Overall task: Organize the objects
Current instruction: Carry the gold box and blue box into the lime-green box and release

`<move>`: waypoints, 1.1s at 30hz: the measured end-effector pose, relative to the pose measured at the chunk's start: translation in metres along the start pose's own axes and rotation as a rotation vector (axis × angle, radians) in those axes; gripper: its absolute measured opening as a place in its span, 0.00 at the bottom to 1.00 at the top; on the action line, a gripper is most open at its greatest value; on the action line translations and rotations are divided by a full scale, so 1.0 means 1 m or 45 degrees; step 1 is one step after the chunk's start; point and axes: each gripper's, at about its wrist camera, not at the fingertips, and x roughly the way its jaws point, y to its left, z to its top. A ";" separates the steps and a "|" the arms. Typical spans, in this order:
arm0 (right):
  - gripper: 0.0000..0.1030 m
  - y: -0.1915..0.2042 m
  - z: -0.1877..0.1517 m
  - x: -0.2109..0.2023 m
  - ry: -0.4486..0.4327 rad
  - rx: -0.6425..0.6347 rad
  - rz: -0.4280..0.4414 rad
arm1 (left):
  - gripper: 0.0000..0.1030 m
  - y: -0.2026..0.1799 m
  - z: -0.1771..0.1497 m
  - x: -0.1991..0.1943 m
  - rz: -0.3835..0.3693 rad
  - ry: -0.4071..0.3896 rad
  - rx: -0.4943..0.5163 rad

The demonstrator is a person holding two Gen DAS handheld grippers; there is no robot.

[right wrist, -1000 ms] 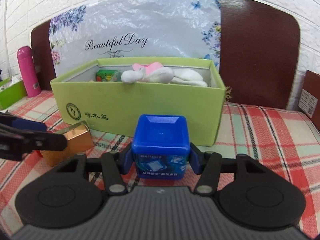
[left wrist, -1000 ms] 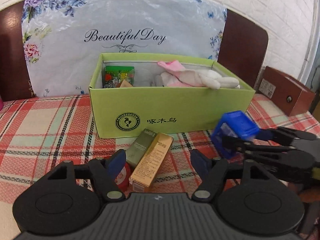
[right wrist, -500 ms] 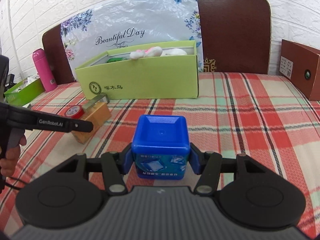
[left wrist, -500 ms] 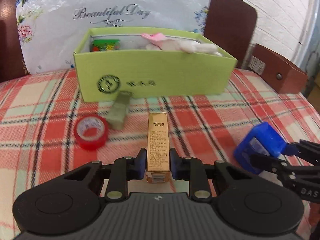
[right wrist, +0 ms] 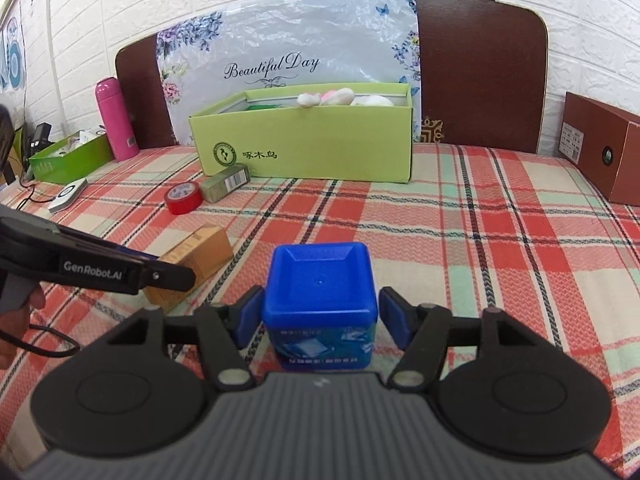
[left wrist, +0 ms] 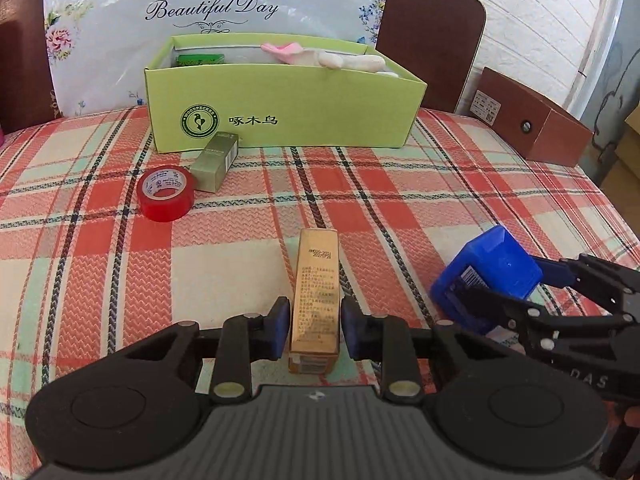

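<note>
Both jaws have just been opening: the left gripper (left wrist: 314, 318) frees the gold box (left wrist: 316, 296), the right gripper (right wrist: 320, 316) the blue tub (right wrist: 320, 300). Back straight off so neither topples.

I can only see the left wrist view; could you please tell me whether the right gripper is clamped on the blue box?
Observer: No. In the right wrist view, the right gripper's pads stand clear of both sides of the blue box. Its jaws have just been opening, and the box rests between them on the plaid cloth.
Operator: Thank you. Is anything off to the far left, beyond my view?
Observer: Yes, a pink bottle stands upright there, against the white brick wall.
Operator: Is anything near it?
Observer: An open green tray sits just left of the bottle.
</note>
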 end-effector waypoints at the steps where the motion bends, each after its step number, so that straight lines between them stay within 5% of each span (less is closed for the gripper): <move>1: 0.63 0.001 -0.001 0.000 0.004 -0.006 -0.007 | 0.30 -0.001 0.001 0.002 0.006 0.002 0.003; 5: 0.63 0.001 -0.002 0.005 0.022 -0.003 -0.014 | 0.48 -0.006 0.001 0.005 0.016 -0.006 0.010; 19: 0.63 0.007 -0.003 0.008 0.027 -0.030 -0.047 | 0.51 -0.013 0.003 0.016 0.027 -0.002 0.029; 22: 0.54 0.006 -0.003 0.011 0.034 -0.028 -0.043 | 0.46 -0.013 0.004 0.018 0.033 0.000 0.035; 25: 0.53 0.007 -0.003 0.013 0.040 -0.040 -0.036 | 0.24 -0.012 0.005 0.019 0.048 0.001 0.053; 33: 0.52 0.003 0.026 0.003 -0.033 -0.007 0.065 | 0.24 -0.008 0.024 -0.008 -0.010 -0.098 0.021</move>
